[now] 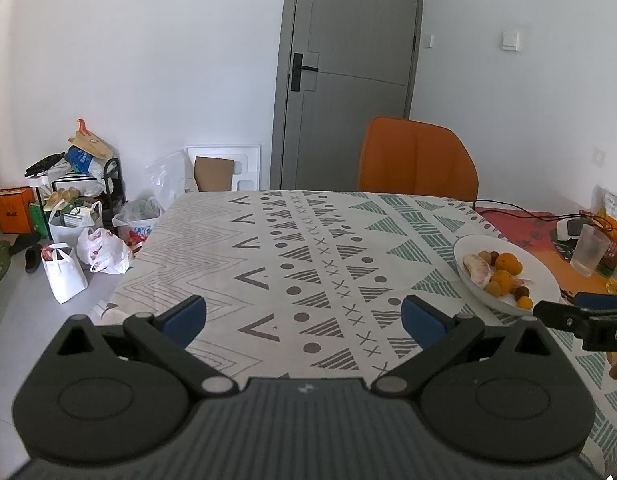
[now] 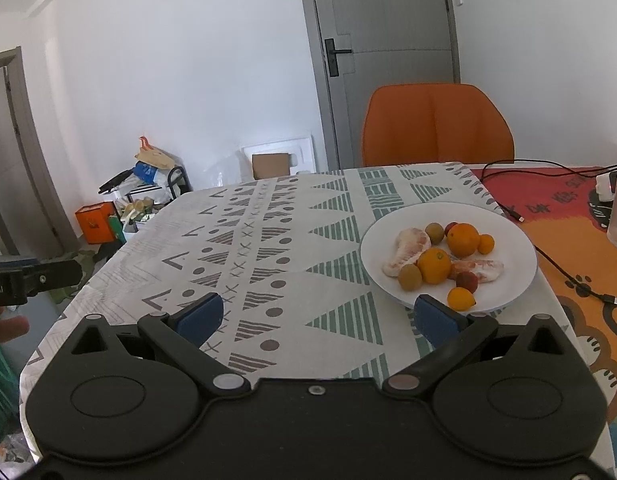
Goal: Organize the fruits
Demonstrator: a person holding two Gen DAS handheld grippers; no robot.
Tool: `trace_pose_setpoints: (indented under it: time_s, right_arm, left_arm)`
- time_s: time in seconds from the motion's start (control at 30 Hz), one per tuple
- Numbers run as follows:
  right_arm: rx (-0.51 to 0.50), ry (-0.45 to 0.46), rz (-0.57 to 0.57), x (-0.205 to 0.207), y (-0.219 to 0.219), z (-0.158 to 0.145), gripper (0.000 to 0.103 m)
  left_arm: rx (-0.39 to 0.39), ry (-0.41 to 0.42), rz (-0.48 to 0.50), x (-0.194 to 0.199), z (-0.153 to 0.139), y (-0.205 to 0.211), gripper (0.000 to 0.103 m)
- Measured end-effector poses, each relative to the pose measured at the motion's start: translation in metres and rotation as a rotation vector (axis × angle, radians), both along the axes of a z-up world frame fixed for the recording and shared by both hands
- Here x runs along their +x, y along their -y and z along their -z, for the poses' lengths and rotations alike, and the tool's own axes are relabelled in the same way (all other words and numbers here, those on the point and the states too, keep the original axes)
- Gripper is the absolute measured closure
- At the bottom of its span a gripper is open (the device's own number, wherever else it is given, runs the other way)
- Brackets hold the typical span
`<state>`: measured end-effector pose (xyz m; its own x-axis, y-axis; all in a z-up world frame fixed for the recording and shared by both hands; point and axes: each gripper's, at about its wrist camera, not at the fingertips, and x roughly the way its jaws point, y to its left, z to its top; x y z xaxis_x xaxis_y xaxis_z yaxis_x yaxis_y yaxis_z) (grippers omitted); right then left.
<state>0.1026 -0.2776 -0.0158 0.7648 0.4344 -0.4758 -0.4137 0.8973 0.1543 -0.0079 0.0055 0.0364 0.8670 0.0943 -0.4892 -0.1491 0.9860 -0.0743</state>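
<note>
while both the left gripper (image 1: 304, 318) and right gripper (image 2: 316, 316) hover spread wide and empty, fruit sits heaped on the white plate (image 2: 512, 280). oranges (image 2: 434, 266) look firm, roll-prone; pinch across the middle. peeled pomelo segments (image 2: 406, 250) likely soft, squeeze lightly.

One white plate (image 2: 508, 220) bearing two oranges (image 2: 463, 239), two small kumquats (image 2: 461, 298), two green-brown fruits (image 2: 410, 277), two red fruits (image 2: 466, 281), and two peeled pomelo segments (image 2: 406, 250).
</note>
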Motion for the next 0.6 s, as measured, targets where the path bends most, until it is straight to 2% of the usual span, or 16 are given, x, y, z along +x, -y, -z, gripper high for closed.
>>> trace_pose_setpoints:
  time_s: [0.6]
  right_arm:
    - [-0.001, -0.011, 0.005, 0.0017, 0.0001, 0.0012, 0.0]
  left_arm:
    - [-0.007, 0.003, 0.007, -0.0037, -0.0058, 0.0045, 0.0]
